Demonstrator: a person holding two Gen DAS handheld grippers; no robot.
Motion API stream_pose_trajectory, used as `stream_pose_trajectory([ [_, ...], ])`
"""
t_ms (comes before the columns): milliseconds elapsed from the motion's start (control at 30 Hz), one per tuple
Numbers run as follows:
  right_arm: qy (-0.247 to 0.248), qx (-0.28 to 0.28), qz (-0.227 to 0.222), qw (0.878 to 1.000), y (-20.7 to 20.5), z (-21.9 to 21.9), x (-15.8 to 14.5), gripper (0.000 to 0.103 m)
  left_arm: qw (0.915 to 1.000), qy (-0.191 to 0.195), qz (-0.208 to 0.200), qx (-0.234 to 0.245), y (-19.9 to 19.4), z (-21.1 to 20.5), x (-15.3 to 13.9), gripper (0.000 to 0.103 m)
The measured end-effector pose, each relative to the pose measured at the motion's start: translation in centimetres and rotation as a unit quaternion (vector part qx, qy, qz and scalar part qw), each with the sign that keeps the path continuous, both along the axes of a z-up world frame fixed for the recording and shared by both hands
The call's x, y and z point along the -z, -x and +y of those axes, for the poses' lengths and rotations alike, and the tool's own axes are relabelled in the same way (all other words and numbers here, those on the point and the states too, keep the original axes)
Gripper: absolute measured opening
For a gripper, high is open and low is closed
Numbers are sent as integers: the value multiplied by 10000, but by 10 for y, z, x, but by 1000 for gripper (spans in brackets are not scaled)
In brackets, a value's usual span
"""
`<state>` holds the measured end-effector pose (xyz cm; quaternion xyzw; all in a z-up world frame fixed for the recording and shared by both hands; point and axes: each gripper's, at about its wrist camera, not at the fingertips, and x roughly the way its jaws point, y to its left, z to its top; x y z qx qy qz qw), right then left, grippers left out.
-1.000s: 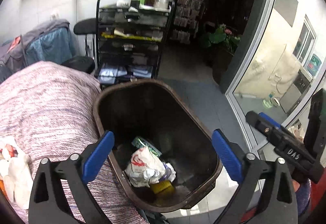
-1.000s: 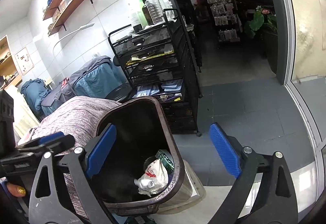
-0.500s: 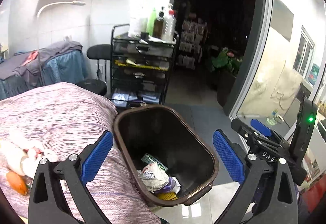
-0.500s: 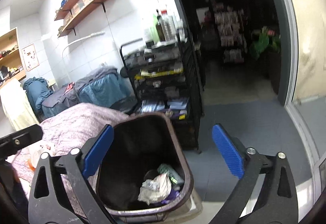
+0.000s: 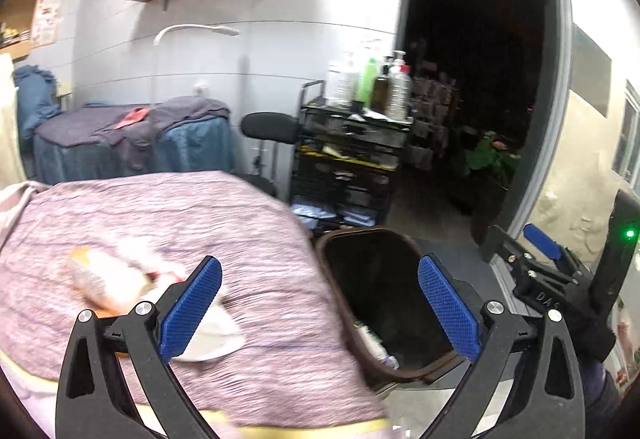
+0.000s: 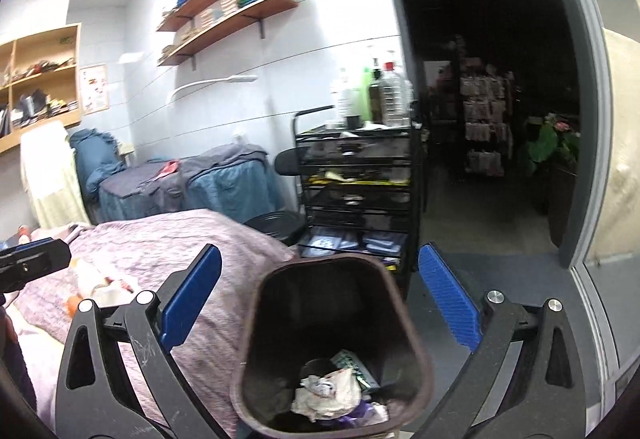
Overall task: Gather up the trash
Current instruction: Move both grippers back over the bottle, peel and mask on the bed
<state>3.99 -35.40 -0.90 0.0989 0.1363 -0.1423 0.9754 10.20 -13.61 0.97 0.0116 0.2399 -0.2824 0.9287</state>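
A dark brown trash bin (image 5: 384, 303) stands on the floor beside a bed with a pink-purple cover (image 5: 200, 223). In the right wrist view the bin (image 6: 332, 343) holds crumpled wrappers (image 6: 326, 391). Blurred loose trash, white and orange pieces (image 5: 108, 279), lies on the bed cover, also in the right wrist view (image 6: 96, 283). My left gripper (image 5: 320, 311) is open and empty, above the bed edge and bin. My right gripper (image 6: 318, 305) is open and empty above the bin; it also shows in the left wrist view (image 5: 540, 259).
A black wire cart (image 6: 360, 191) with bottles on top stands behind the bin. A black stool (image 5: 272, 127) is next to it. A second bed with blue covers (image 5: 132, 143) is by the wall. A dark doorway (image 6: 480, 79) opens to the right.
Both grippers rose and swung left, away from the bin toward the bed. The trash on the bed cover came into fuller view. Both stayed open.
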Motion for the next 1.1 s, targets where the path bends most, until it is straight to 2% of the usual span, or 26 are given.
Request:
stream_pose_trajectory([
  [333,-145,-1136,621,9915,-35,58,3,97,9957,-386,134,-830,-8,75,12,97],
  [500,-201,-1617,915,9824,-53,88,8,97,9915,-417,430,-1159,-14,118,26,97],
  [633,-159,-1989,1180,9728,-68,111,14,97,9887,-523,714,-1213,-22,141,41,97],
  [800,-252,-2520,1623,9537,-92,141,24,97,9846,-753,1000,-1221,-29,160,61,97],
  [933,-486,-2879,1880,9378,-113,159,28,97,9833,-708,1114,-1254,-35,172,66,97],
  [1100,-1050,-3079,2348,9160,-148,179,42,97,9828,-569,1228,-1253,-46,180,65,97],
])
